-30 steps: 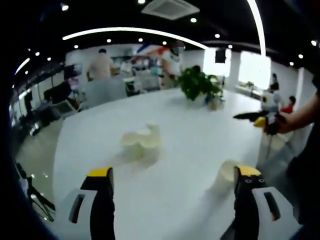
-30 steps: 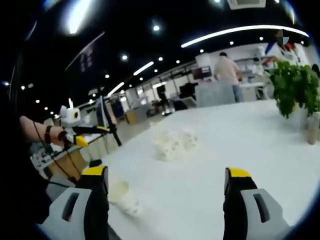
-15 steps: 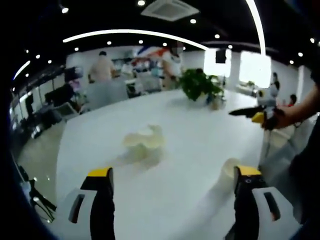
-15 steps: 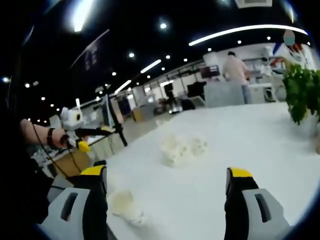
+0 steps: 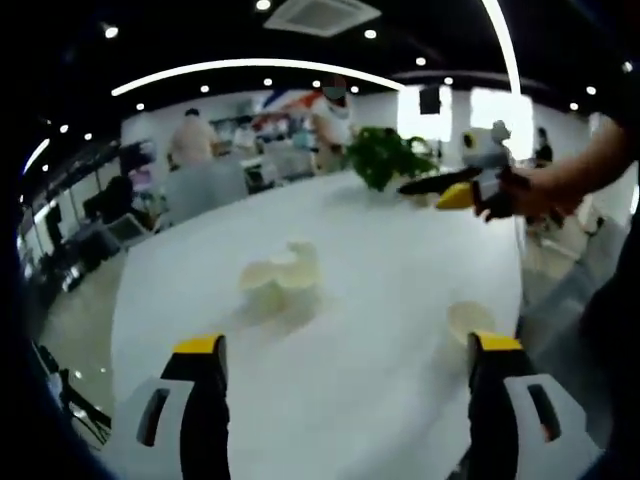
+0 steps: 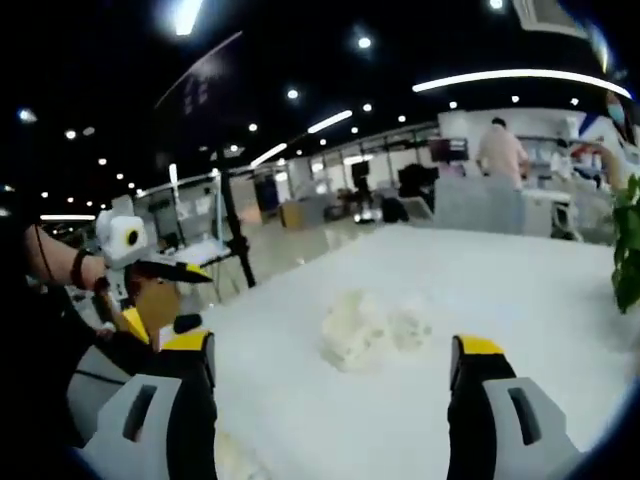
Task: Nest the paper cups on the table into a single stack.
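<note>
cluster of paper cups (image 5: 281, 277) on the white table (image 5: 380, 250), well ahead between both grippers' wide-spread, empty jaws

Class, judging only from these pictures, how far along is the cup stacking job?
Nothing is stacked yet. A cluster of paper cups sits mid-table and a single cup stands apart near the edge. The left gripper and right gripper are open, holding nothing. All the nesting remains.

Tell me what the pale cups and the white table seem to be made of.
Cream paper cups: likely thin matte paper; soft, dull, no shine, though blurred. The lone cream cup looks the same. White round table: smooth, faintly glossy top, perhaps laminate; material uncertain.
</note>
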Tool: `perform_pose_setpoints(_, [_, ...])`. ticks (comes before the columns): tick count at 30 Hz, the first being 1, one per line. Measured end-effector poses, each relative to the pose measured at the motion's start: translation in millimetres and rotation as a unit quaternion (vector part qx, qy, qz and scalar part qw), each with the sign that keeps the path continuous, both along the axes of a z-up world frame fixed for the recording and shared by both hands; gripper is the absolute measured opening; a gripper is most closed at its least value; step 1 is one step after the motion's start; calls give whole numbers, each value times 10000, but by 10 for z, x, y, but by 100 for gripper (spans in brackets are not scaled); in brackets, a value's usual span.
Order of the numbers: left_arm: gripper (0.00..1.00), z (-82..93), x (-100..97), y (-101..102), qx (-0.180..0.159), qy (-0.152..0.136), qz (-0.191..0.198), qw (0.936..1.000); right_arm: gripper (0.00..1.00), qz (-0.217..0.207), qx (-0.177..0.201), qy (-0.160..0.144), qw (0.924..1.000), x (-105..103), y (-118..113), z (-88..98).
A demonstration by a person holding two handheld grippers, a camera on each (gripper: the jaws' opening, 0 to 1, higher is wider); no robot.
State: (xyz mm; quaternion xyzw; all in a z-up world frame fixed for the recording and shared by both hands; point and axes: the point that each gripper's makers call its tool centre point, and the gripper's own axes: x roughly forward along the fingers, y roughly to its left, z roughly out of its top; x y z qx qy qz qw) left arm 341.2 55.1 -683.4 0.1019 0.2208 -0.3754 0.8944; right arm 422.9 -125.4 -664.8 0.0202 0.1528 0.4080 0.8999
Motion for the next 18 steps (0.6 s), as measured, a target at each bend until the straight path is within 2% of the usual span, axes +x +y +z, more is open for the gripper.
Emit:
perform_pose_setpoints(6, [100,1,36,-34,-64,-59,13,10000,92,154,-167,38,9997,104,231,-121])
perform_pose_setpoints(12, [100,-5,71,-86,-24,-212,-89,9997,92,223,-431,62,9988,196,329,-273])
perform_pose_setpoints(15, [100,-21,85,-74,51,-194,-109,9997,92,197,-473,100,9986,255,365,-339])
perform_pose_setpoints(18, [100,-17,104,-50,-16,-154,-43,9999,91,175,-476,163,9986,303,422,-386])
